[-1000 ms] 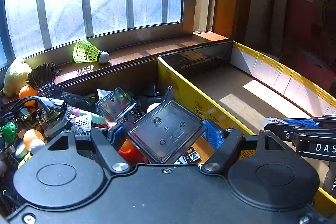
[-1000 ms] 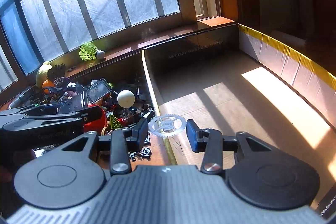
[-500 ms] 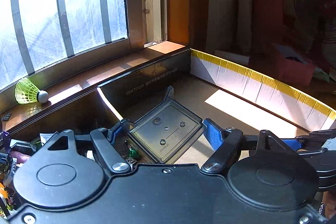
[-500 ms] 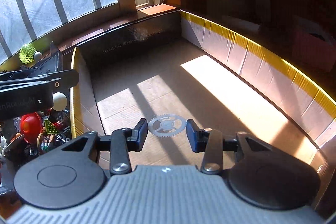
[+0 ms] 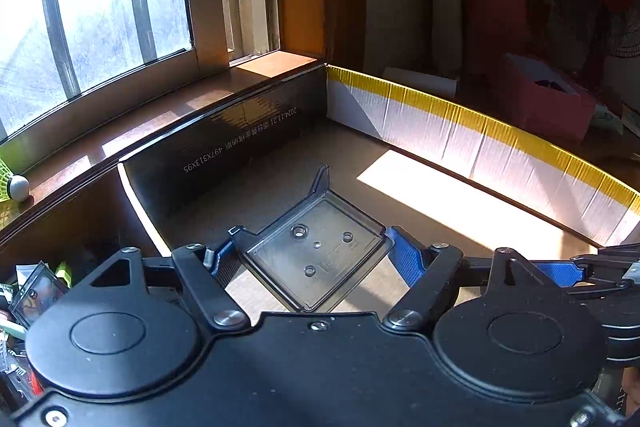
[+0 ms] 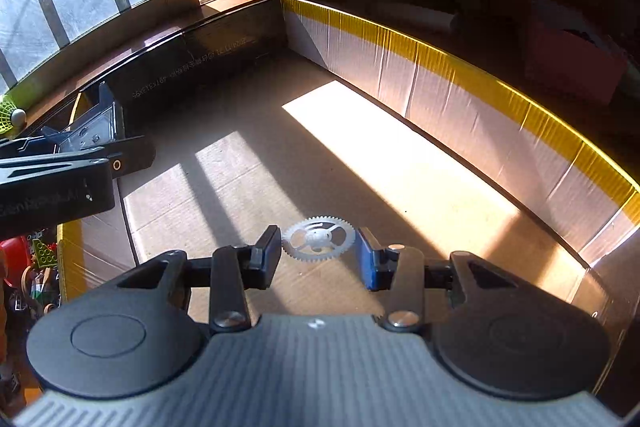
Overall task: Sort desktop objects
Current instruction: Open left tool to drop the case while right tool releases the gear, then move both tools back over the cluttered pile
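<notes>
The left claw [image 5: 314, 253] is gripping a dark plastic tray [image 5: 318, 255] over the cardboard box [image 5: 460, 125]; only the right wrist view is showing the right claw [image 6: 318, 255] pinching a white gear [image 6: 318, 237] there. The box wall is reading "497X313X95".

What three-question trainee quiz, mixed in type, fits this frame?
1. True or false: the left gripper holds a white gear.
2. What lies between the right gripper's pads? A) white gear B) shuttlecock C) red ball
3. Fill in: both grippers hang over the floor of the yellow-edged cardboard ____.

Key: 1 false, it holds a dark square plastic tray; 2 A; 3 box.
</notes>
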